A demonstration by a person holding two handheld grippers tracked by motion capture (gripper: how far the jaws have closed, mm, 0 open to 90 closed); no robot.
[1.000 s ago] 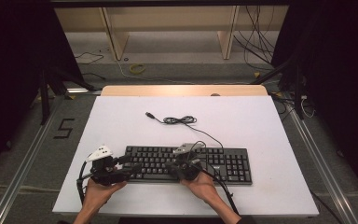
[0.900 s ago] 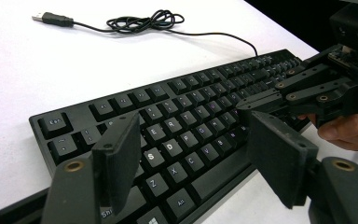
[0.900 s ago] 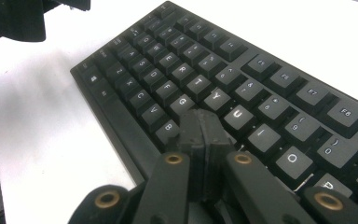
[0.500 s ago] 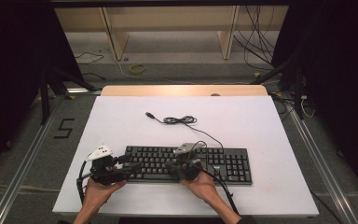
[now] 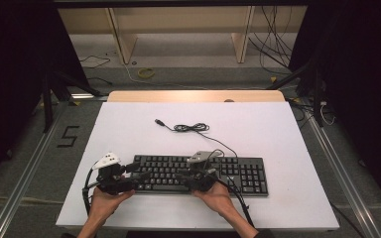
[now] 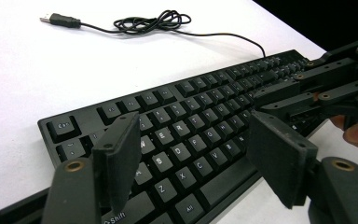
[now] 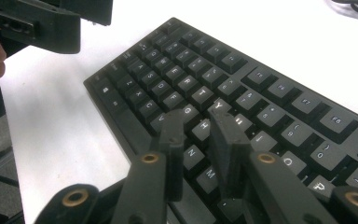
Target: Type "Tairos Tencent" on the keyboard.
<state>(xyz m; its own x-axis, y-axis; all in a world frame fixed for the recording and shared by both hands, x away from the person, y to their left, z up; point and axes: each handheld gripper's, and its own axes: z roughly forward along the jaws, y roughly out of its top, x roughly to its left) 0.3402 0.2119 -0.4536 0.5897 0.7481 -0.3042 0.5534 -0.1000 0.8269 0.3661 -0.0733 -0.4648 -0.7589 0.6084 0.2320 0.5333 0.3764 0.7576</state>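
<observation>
1. Two tools over a black keyboard [image 5: 198, 173]: the left tool [image 6: 193, 154] stands wide above the left-end keys, nothing between its jaws.
2. Right tool [image 7: 198, 140]: narrow gap, jaws just been opening, nothing between them, above the middle keys.
3. Keyboard lies flat near the white counter's [image 5: 278, 129] front edge; its coiled cable [image 5: 191, 127] lies behind it.

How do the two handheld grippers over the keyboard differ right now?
The left gripper has its jaws spread wide over the keyboard, at its left end; the right gripper has only a narrow gap, which has just been opening, and hovers mid-keyboard. Nothing sits between either pair. Both are black and point at the keys.
</observation>
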